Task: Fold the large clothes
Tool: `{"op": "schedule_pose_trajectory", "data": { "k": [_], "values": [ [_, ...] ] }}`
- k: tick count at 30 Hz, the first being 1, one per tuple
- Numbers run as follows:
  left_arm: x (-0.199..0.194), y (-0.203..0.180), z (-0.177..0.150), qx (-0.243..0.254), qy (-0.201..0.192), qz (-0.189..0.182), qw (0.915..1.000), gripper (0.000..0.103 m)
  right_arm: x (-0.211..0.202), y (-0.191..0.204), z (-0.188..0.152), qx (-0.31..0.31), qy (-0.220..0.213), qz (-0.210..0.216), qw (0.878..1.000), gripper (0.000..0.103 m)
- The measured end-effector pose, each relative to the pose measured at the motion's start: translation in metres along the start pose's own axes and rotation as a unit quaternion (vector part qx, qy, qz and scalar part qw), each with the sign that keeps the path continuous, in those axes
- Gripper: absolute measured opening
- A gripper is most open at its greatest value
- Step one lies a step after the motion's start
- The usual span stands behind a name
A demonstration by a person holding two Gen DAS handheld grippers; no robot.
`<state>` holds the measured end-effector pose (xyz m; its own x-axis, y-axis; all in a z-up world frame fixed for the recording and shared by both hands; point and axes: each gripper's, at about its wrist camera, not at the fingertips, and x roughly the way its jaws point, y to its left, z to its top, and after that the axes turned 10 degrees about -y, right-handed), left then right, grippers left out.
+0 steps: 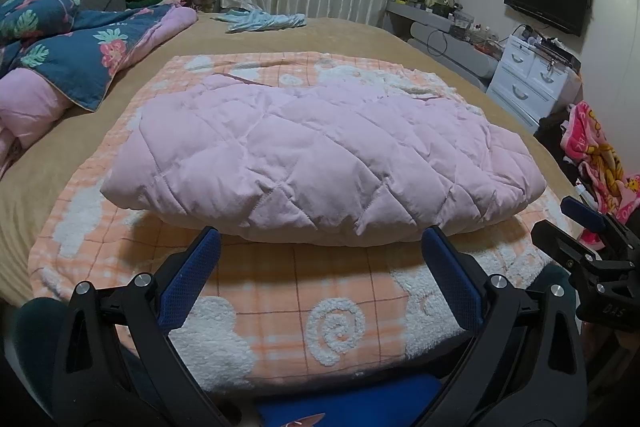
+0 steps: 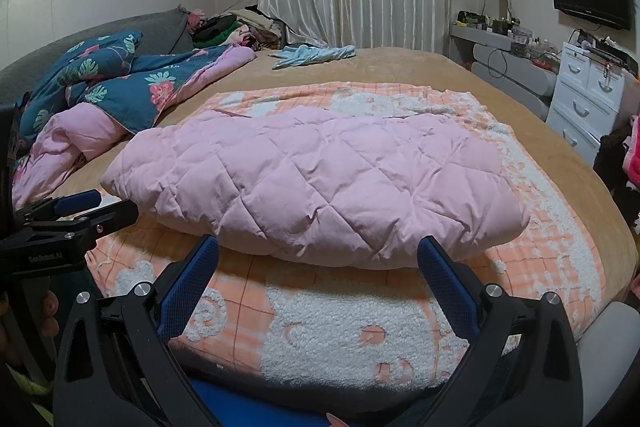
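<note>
On the bed (image 1: 60, 163), the folded pink quilted garment (image 1: 320, 155) lies just ahead of your left gripper (image 1: 320, 247) and right gripper (image 2: 318, 251), both spread wide, holding nothing.

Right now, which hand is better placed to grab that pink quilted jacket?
Roughly equal; slightly the left. Both tongs, left and right, hang open at the pink quilted jacket's near edge, touching nothing.

I see the pink diamond-quilted padded garment (image 2: 316, 187) lying folded on the peach checked towel blanket (image 2: 340, 311). My right gripper (image 2: 318, 253) hangs spread wide just short of it, gripping nothing; the left gripper (image 2: 92, 205) sits beside its left end.
</note>
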<state>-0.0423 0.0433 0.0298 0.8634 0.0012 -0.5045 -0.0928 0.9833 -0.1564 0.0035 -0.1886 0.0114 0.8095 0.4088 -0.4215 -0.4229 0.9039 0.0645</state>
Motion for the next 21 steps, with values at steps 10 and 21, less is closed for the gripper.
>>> {"op": "schedule_pose_trajectory", "data": {
  "k": [10, 21],
  "values": [
    [-0.0012, 0.0024, 0.0030, -0.002, -0.001, 0.002, 1.0000, 0.094, -0.0005, -0.0001, 0.0000, -0.001, -0.001, 0.000, 1.000, 0.099],
    [-0.0015, 0.0029, 0.0028, -0.001, -0.002, 0.002, 1.0000, 0.094, -0.0008, -0.0001, -0.0001, 0.000, -0.001, 0.000, 1.000, 0.099]
  ]
}}
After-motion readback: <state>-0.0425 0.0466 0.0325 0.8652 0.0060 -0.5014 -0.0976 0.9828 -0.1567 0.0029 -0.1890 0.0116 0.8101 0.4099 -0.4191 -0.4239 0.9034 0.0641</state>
